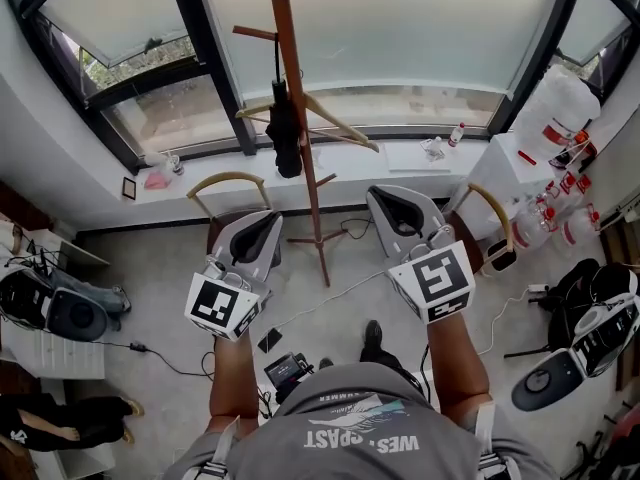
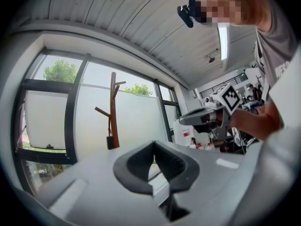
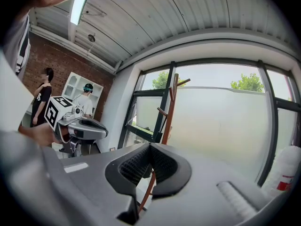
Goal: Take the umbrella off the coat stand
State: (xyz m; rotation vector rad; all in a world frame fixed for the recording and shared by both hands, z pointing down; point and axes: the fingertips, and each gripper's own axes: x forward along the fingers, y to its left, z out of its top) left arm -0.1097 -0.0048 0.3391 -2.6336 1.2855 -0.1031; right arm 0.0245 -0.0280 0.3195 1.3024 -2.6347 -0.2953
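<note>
A tall wooden coat stand (image 1: 297,138) rises in front of the window. A folded black umbrella (image 1: 284,128) hangs by its strap from a peg on the stand's left side. My left gripper (image 1: 262,218) is held level below and left of the stand, jaws shut and empty. My right gripper (image 1: 398,200) is level to the stand's right, also shut with nothing in it. In the left gripper view the stand (image 2: 113,109) and the umbrella (image 2: 111,141) are far ahead of my fingertips (image 2: 153,146). The right gripper view shows the stand (image 3: 169,109) beyond my right gripper (image 3: 150,147); I cannot make out the umbrella there.
A wooden hanger (image 1: 335,126) hangs on the stand's right. Two curved-back chairs (image 1: 228,180) (image 1: 492,204) flank the base. A white table (image 1: 520,163) with bottles is at the right. Bags (image 1: 60,308) and cables lie on the floor. Two people (image 3: 44,93) stand far left.
</note>
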